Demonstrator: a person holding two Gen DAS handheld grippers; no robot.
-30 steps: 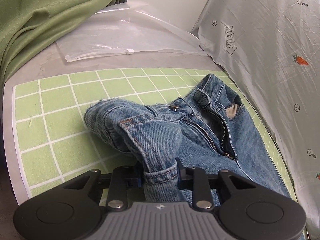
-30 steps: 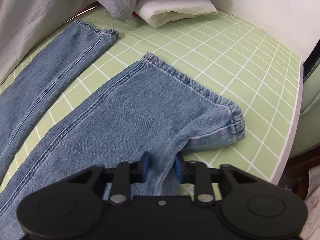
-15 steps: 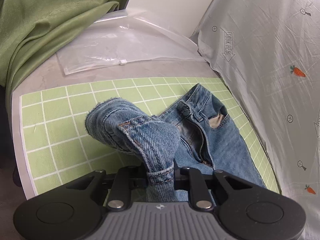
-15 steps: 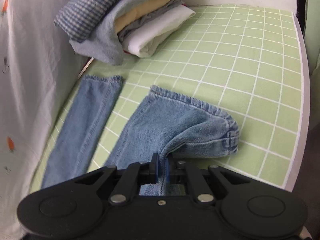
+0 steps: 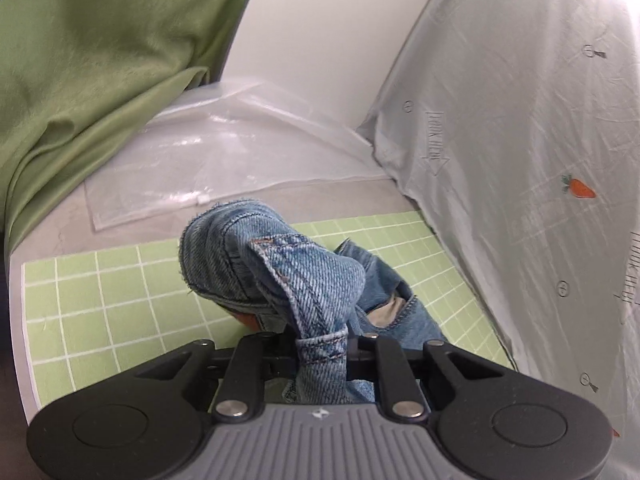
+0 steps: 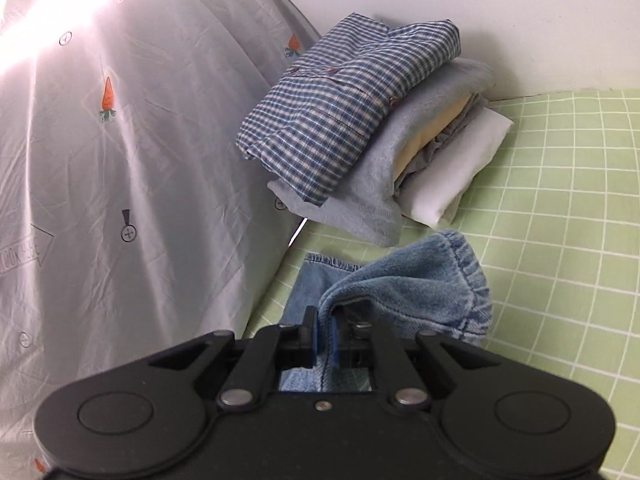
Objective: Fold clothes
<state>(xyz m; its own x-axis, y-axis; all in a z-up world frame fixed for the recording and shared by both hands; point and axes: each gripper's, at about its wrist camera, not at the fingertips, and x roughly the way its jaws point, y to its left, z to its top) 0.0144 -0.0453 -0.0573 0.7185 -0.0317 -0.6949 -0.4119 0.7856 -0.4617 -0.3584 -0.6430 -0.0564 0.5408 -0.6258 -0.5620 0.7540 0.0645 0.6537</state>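
Denim is pinched at both ends: the left gripper holds the waistband end of the jeans, its jaws having just closed in on a thick bunch of cloth; the right gripper is clamped narrow on a thin fold beside the hem of one leg; both pinched parts are raised off the green grid mat, the cloth between hanging back toward it. The long axis of the jeans runs from one gripper to the other, waist at the left hand, hems at the right; the coming fold, I judge, turns on carrying the held long edge across that axis onto the far leg, which lies flat nearer the carrot-print sheet. Counted: one pair of jeans, two legs, two grippers; one stack of folded clothes just beyond the hems, about five garments; one clear plastic bag past the waist; one green cloth.
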